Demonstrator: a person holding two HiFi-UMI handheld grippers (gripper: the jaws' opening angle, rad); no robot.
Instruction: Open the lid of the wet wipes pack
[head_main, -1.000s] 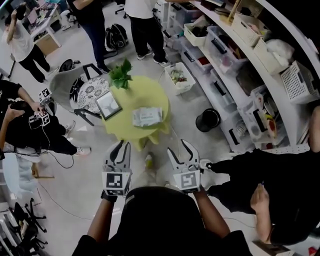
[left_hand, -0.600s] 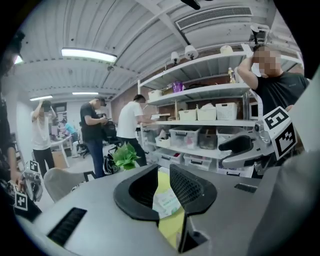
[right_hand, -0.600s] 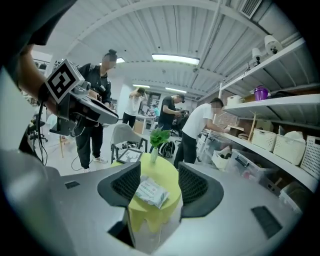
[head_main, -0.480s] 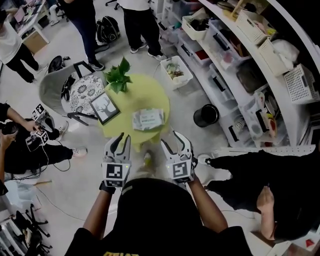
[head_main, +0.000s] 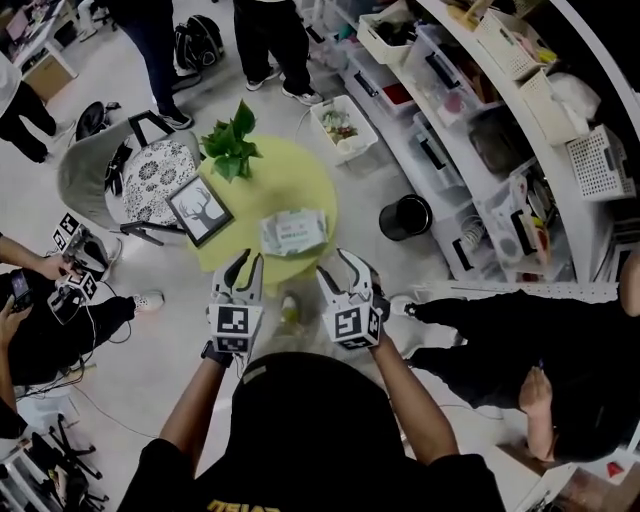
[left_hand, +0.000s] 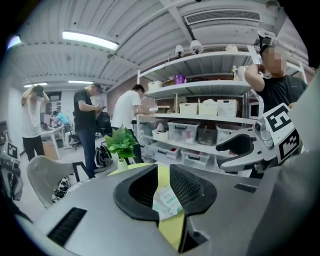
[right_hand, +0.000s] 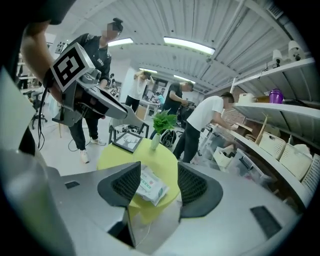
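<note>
Fingers on the left gripper (head_main: 250, 262) stand apart with nothing held between them, and those on the right gripper (head_main: 338, 270) are likewise spread and empty. In the head view both grippers hover side by side just off the 6 o'clock edge of the round yellow-green surface (head_main: 300, 185), the left at about 7 o'clock and the right at about 5 o'clock, neither touching it. The wet wipes pack (head_main: 293, 231) lies flat on the surface toward 5 o'clock of its centre, near the edge closest to the grippers but apart from both. Each gripper view shows the pack through the gap between its own fingers, farther off. Its lid is too small to read. A potted plant (head_main: 230, 140) stands at 11 o'clock on the surface and a picture frame (head_main: 198, 211) rests at 9 o'clock.
</note>
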